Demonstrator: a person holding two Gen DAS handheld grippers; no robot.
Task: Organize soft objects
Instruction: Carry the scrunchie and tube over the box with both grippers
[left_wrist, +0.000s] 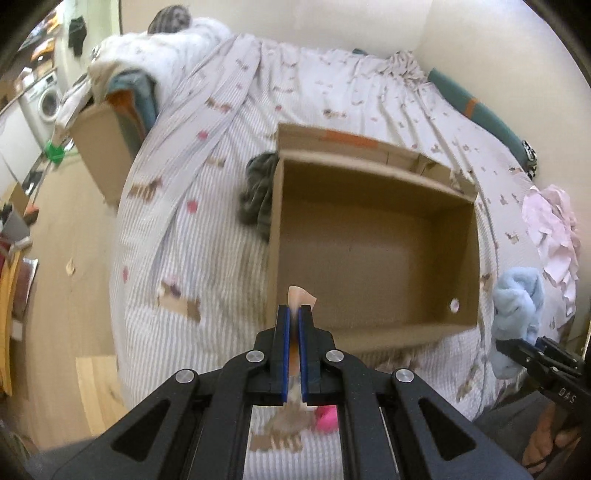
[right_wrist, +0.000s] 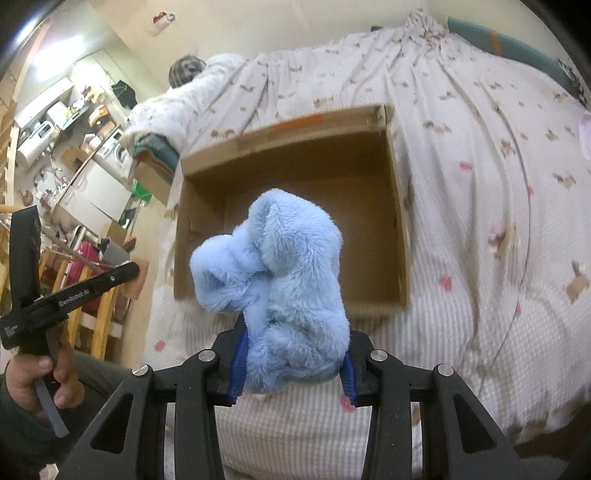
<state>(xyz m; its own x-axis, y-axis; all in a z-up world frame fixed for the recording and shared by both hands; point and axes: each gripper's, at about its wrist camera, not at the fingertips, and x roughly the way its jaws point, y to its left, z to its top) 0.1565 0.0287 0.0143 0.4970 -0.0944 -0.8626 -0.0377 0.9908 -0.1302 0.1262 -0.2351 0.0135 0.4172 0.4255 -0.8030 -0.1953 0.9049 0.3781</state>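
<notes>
Above the open brown cardboard box (right_wrist: 295, 206) on the bed, our right tongs (right_wrist: 291, 373) grasp a fluffy light-blue plush (right_wrist: 280, 291); our left tongs (left_wrist: 294, 314) pinch a thin peach cloth (left_wrist: 301, 297).

Left hand-held gripper (left_wrist: 294, 310) clamped on something thin; right hand-held gripper (right_wrist: 291, 363) clamped wide.

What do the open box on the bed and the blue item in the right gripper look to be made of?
Box: plain brown cardboard, matte, with folded flaps. Blue item: plush, likely synthetic fleece; its long fuzzy pile bulges between the right gripper's pads.
</notes>
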